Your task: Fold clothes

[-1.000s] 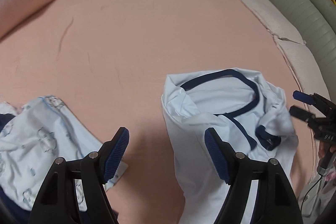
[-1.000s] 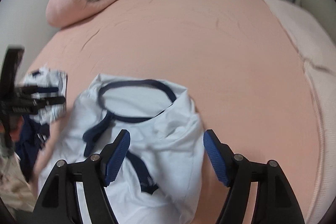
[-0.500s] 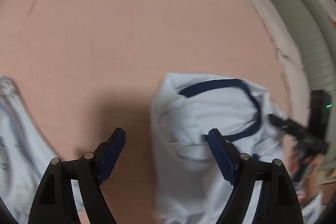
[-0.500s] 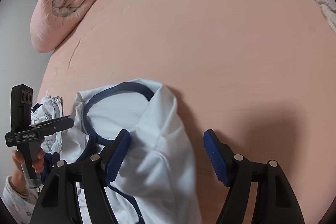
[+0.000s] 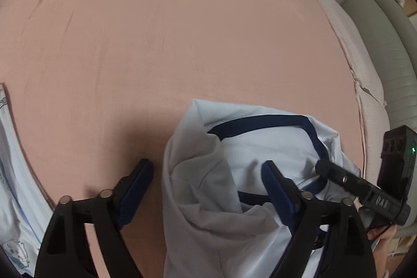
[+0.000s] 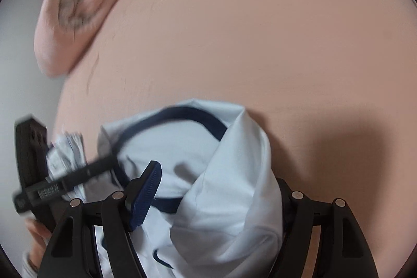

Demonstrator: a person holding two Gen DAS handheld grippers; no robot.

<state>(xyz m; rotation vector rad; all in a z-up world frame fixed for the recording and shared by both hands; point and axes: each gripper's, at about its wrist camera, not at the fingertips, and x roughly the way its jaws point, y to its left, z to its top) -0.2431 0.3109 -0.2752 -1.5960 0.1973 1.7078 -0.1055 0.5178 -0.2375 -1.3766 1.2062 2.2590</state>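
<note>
Pale blue shirt, navy-trimmed neck, lies bunched on the pink bed. Left claw and right claw both gape wide, each straddling a shoulder fold, nothing pinched yet. Step: taking hold. Next: close on both shoulders, then spread flat.

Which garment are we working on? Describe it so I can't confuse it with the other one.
On the pink bed sheet, it is the pale blue shirt bunched between both open grippers. Its navy-trimmed neckline sets it apart from the printed white garment at the left edge.
</note>
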